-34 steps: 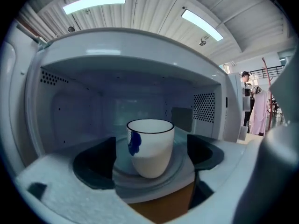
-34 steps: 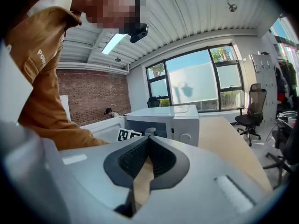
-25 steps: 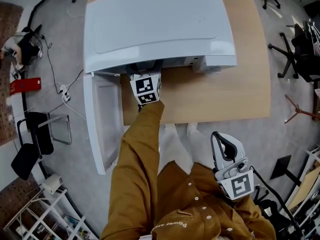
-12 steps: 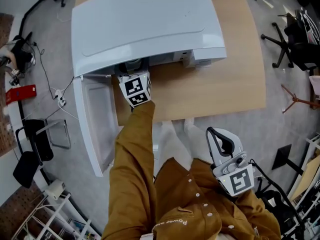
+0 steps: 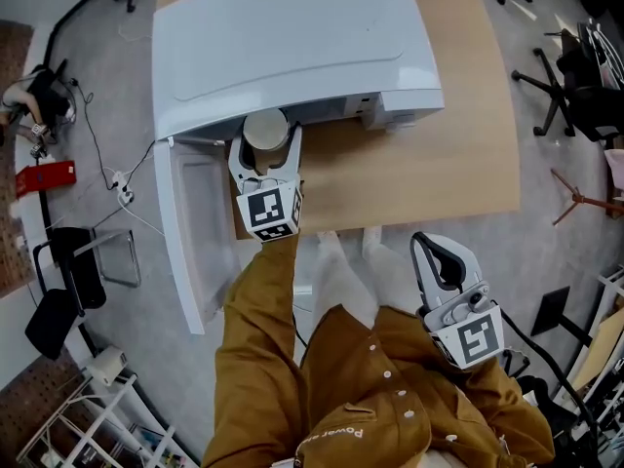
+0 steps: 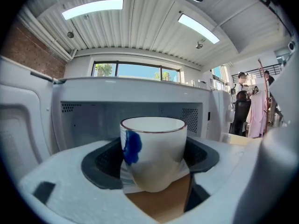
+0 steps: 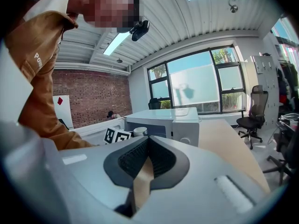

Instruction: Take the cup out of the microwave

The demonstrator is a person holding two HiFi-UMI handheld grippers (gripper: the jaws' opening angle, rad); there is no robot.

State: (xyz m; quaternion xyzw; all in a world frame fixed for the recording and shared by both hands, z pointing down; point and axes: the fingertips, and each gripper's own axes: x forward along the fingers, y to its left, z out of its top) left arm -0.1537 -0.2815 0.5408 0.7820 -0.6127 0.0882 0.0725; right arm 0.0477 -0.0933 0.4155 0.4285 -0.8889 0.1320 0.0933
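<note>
A white cup (image 5: 265,128) with a blue mark (image 6: 132,147) and a brown rim sits upright between the pads of my left gripper (image 5: 265,146), which is shut on it. The cup hangs just outside the open white microwave (image 5: 292,37), above the wooden table (image 5: 429,178). In the left gripper view the cup (image 6: 156,157) fills the middle, with the microwave cavity (image 6: 88,120) behind it. My right gripper (image 5: 439,264) is held low by the person's body, jaws together and nothing in them (image 7: 140,174). From the right gripper view the cup (image 7: 140,131) shows small beside the microwave (image 7: 168,122).
The microwave door (image 5: 190,232) hangs open to the left, out past the table edge. Office chairs (image 5: 575,96) stand to the right, cables (image 5: 117,174) and a red box (image 5: 44,175) lie on the floor at left. People stand far off (image 6: 243,101).
My left gripper has drawn back out of the microwave toward the person. The cup, hidden before, now shows between its jaws outside the opening. The right gripper has stayed put.
</note>
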